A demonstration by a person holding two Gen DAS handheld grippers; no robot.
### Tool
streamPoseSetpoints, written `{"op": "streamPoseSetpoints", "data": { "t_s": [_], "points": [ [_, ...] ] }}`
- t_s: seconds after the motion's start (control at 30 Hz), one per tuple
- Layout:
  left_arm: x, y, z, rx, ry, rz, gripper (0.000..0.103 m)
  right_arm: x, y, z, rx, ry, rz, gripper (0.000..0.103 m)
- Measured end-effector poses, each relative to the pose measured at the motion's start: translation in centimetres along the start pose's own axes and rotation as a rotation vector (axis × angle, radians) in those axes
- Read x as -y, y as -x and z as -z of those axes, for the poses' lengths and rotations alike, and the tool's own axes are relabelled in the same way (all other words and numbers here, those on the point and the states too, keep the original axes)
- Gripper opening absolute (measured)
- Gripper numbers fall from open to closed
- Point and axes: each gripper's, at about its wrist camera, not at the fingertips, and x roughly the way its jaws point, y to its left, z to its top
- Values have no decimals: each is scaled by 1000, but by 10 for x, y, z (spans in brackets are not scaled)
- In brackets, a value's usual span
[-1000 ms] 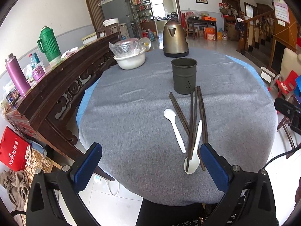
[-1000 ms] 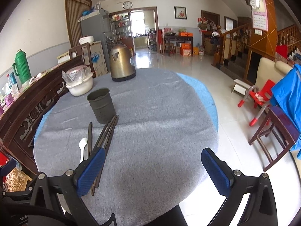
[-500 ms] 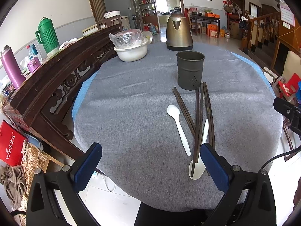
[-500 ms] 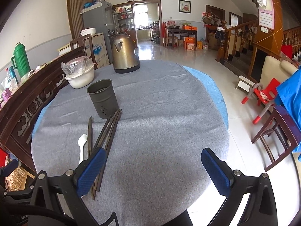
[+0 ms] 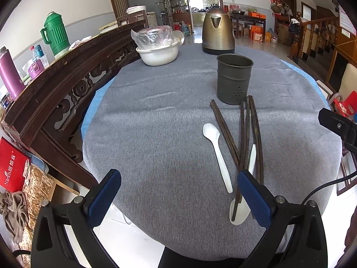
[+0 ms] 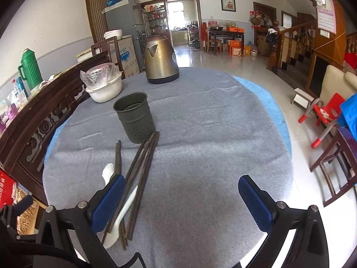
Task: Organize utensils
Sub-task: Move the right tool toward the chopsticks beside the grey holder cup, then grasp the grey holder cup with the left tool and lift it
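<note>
A: Firstly, left wrist view. What is listed?

B: Item one, left tongs: spread wide, holding nothing, over the near edge of the grey-covered worktop. Item two, white spoon: flat on the cloth, between the two fingers and nearer the right one. Item three, dark chopsticks: a loose fan, just right of that spoon, far ends near the utensil holder. Item four, second white spoon: under the chopsticks, its bowl just beside the right finger's pad. Holder upright, well beyond the tongs; kettle and white bowl behind it.

A: And the right wrist view?

B: Right tongs: likewise spread wide, empty, bare cloth between the fingers. Chopsticks and both spoons lie at the left finger, partly hidden behind it; one spoon shows above the pad, the other below. Holder upright, ahead and left.
</note>
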Motion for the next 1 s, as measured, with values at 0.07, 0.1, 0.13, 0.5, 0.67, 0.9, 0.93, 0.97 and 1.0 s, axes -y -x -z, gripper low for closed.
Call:
{"op": "streamPoseSetpoints", "data": {
  "t_s": [0.07,0.1,0.13,0.5,0.67,0.9,0.93,0.97,1.0],
  "points": [
    [-2,-2,-3,2,12,5,103,-2,-4,-2,-5,0,-8,102],
    [-5,-3,-5,9,23,10,103,-3,-6,-3,-9,2,-11,102],
    [-6,-3,-6,15,29,12,103,-4,-7,-4,-12,10,-9,102],
    [-24,-16,-21,19,91,-23,103,-8,-21,-2,-35,46,-5,102],
    [-23,-19,-27,25,82,-33,103,-9,-23,-3,-30,60,1,102],
    [-26,-27,-47,36,87,-40,103,-12,-29,-5,-39,80,-7,102],
    [-26,-28,-49,38,87,-41,103,-13,-31,-7,-37,82,-9,102],
    [-25,-30,-53,40,85,-44,103,-13,-32,-8,-35,83,-11,102],
    [-24,-32,-55,41,83,-46,103,-14,-33,-9,-34,85,-14,102]
  ]
}}
